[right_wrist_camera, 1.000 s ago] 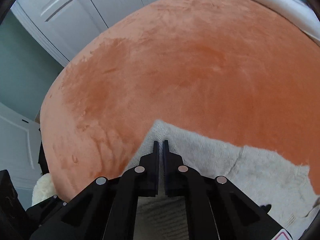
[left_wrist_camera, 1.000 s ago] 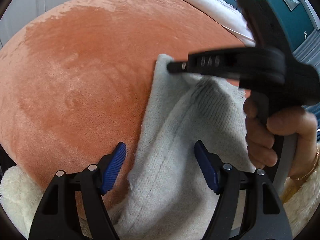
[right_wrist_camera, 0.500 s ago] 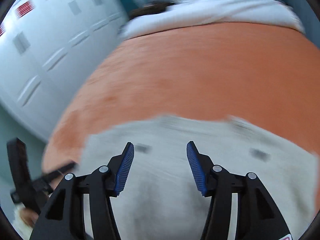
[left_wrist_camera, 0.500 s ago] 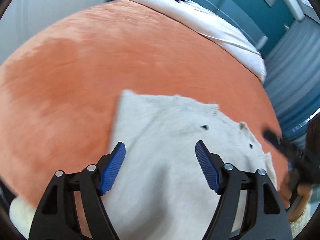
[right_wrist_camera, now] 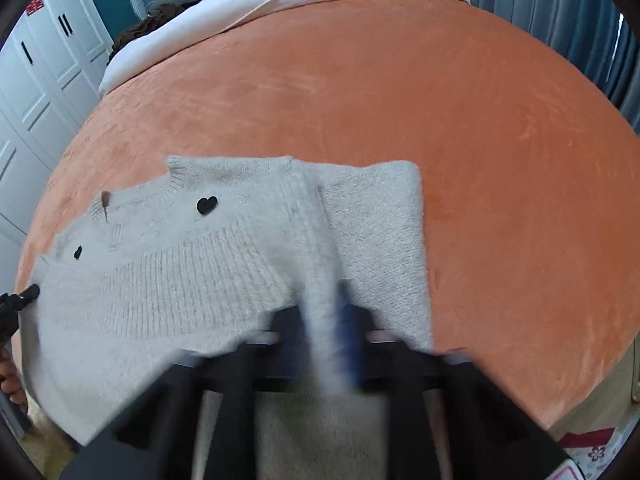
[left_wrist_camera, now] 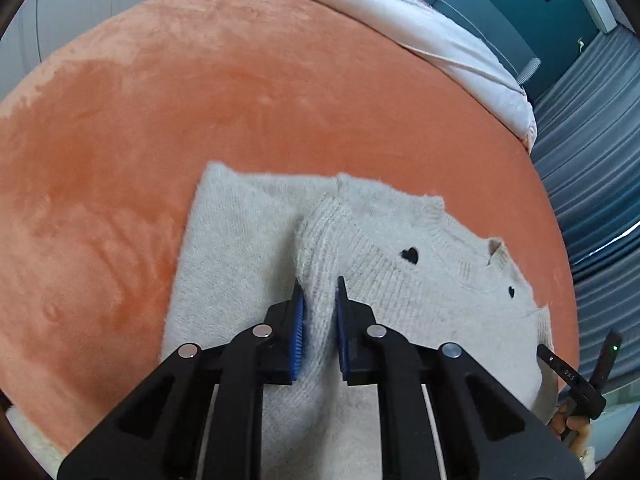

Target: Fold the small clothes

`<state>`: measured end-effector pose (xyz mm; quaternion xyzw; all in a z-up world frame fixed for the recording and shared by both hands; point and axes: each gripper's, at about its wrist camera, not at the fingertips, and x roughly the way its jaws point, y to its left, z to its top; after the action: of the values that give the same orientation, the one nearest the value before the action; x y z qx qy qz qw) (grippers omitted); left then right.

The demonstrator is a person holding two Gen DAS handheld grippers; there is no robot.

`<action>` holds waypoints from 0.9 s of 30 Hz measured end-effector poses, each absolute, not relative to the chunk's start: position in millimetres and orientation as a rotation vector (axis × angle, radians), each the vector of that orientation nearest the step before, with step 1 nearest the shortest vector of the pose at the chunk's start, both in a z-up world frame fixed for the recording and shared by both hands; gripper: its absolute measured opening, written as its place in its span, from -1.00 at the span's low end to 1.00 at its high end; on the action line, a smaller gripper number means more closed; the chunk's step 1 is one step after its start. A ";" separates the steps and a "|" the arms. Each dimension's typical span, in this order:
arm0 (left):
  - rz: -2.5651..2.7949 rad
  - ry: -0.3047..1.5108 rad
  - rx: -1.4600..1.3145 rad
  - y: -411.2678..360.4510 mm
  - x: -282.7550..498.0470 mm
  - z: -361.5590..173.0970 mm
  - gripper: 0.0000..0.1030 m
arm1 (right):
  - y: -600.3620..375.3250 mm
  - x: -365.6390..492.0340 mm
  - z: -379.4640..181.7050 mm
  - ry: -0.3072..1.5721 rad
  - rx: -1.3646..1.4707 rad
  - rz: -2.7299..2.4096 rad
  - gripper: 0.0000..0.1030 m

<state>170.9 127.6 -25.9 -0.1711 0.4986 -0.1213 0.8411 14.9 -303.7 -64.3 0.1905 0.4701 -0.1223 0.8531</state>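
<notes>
A small cream knit sweater (left_wrist_camera: 400,280) with black heart buttons lies on the orange plush blanket (left_wrist_camera: 200,100). It also shows in the right wrist view (right_wrist_camera: 200,280). My left gripper (left_wrist_camera: 318,312) is shut on a raised ridge of the sweater's knit near its middle. My right gripper (right_wrist_camera: 328,320) is blurred by motion and its blue pads pinch a raised fold of the sweater at the near edge. The right gripper's tip also shows at the far right of the left wrist view (left_wrist_camera: 576,376).
A white duvet (left_wrist_camera: 440,28) lies along the head of the bed. White wardrobe doors (right_wrist_camera: 36,80) stand at the left in the right wrist view. Grey curtains (left_wrist_camera: 580,160) hang at the right. The orange blanket (right_wrist_camera: 400,80) spreads beyond the sweater.
Both grippers were open half a second ago. Both have closed on folds of the sweater, and the knit now stands up in ridges between the pads.
</notes>
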 end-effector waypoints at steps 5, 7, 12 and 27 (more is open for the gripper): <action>-0.315 0.872 -0.373 130.5 168.2 59.0 -0.78 | -324.6 -8.3 24.5 0.698 0.497 -0.195 -0.88; -0.306 0.814 -0.362 131.9 176.5 80.5 -0.78 | -339.1 -14.2 57.6 0.586 0.515 -0.201 -0.88; -0.216 0.941 -0.273 120.5 225.2 22.1 -0.77 | -363.9 34.6 -9.8 0.770 0.483 -0.292 -0.89; -0.188 0.963 -0.227 95.6 164.3 17.1 -0.20 | -272.8 16.1 -0.8 0.789 0.470 -0.174 -0.43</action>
<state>164.3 95.6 17.1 -0.1087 0.4615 -0.0902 0.8758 16.1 -272.8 -0.8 0.2267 0.3801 -0.0840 0.8928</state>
